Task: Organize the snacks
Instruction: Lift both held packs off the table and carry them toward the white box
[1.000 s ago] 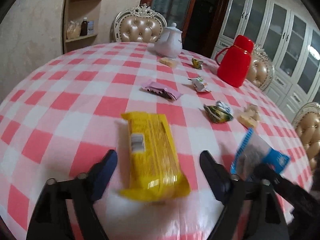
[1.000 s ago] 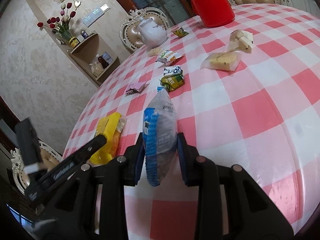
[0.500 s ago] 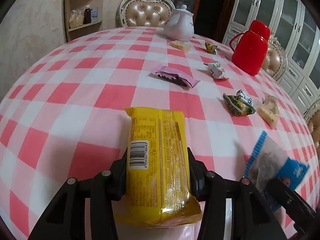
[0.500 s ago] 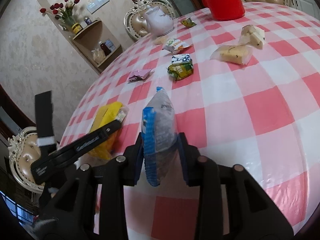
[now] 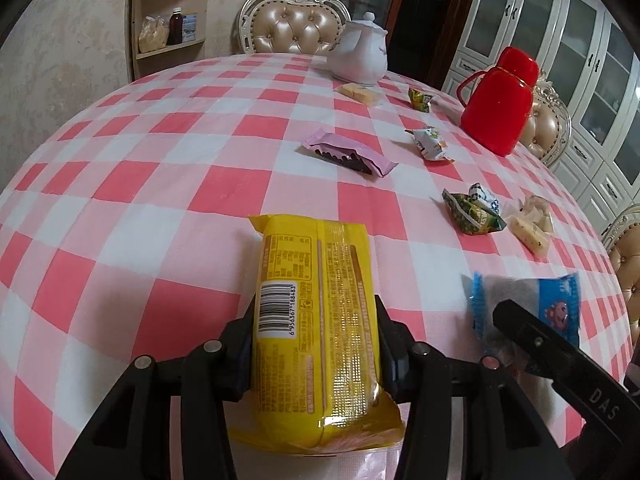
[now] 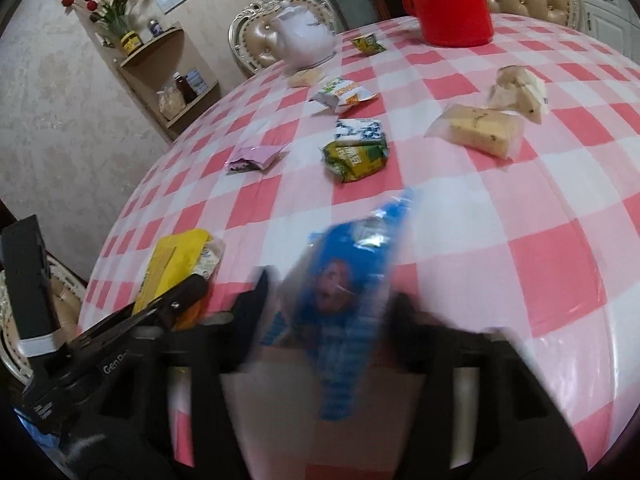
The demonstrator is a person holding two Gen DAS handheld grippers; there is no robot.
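On the checked table [image 5: 168, 184] my left gripper [image 5: 316, 344] pinched the yellow packet [image 5: 320, 320] at the near edge, my right gripper [image 6: 328, 320] seemingly loosening around the blurred blue packet [image 6: 344, 280]; next, I judged, gathering far snacks.
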